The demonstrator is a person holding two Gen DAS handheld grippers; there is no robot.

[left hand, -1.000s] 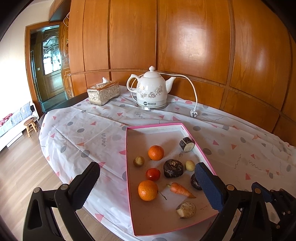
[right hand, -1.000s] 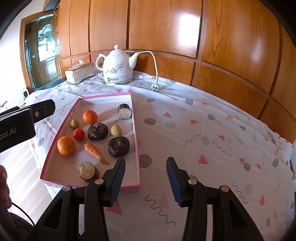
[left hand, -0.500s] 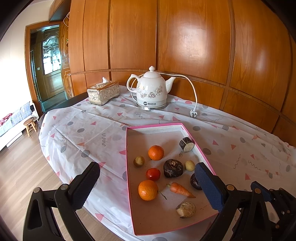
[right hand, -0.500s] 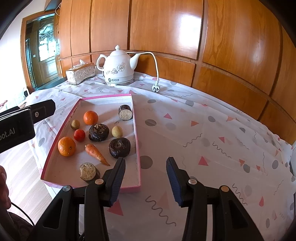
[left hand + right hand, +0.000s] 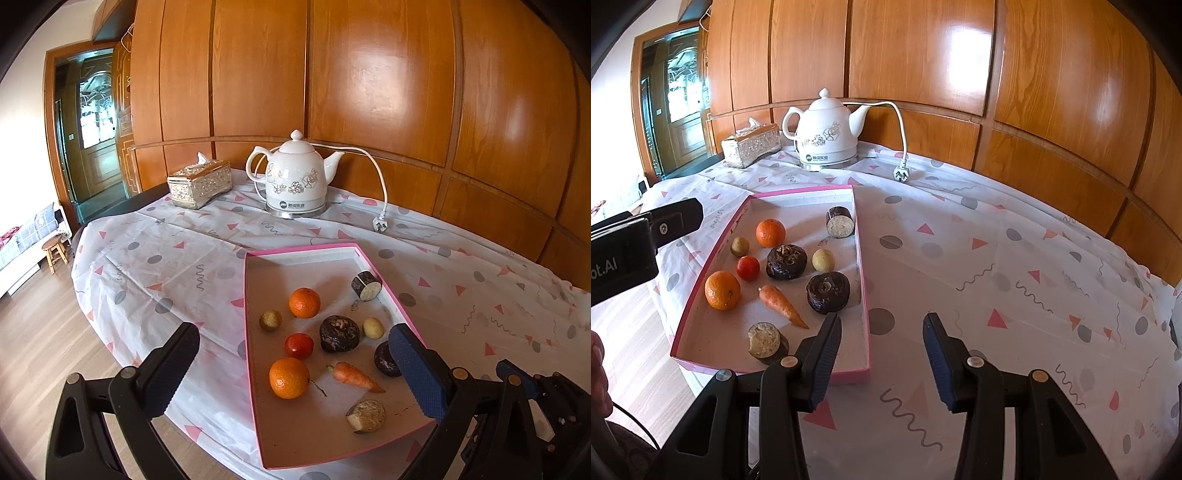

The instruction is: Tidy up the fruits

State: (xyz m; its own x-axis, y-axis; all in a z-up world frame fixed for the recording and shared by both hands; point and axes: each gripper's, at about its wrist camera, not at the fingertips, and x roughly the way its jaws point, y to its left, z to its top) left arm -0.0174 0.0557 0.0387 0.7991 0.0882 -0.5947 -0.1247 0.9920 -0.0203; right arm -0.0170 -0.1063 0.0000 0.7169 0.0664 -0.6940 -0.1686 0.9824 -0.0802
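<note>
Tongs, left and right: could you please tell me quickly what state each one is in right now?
Left tongs: open, holding nothing.
Right tongs: open, holding nothing.

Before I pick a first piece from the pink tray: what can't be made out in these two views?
- Dark round piece by the tray's right wall: half covered by the left gripper's finger in the left view.
- Pink tray near edge: partly behind the right gripper's finger in the right view.
- White object: cut off by the right edge.
- Kettle label: too small to read.
</note>
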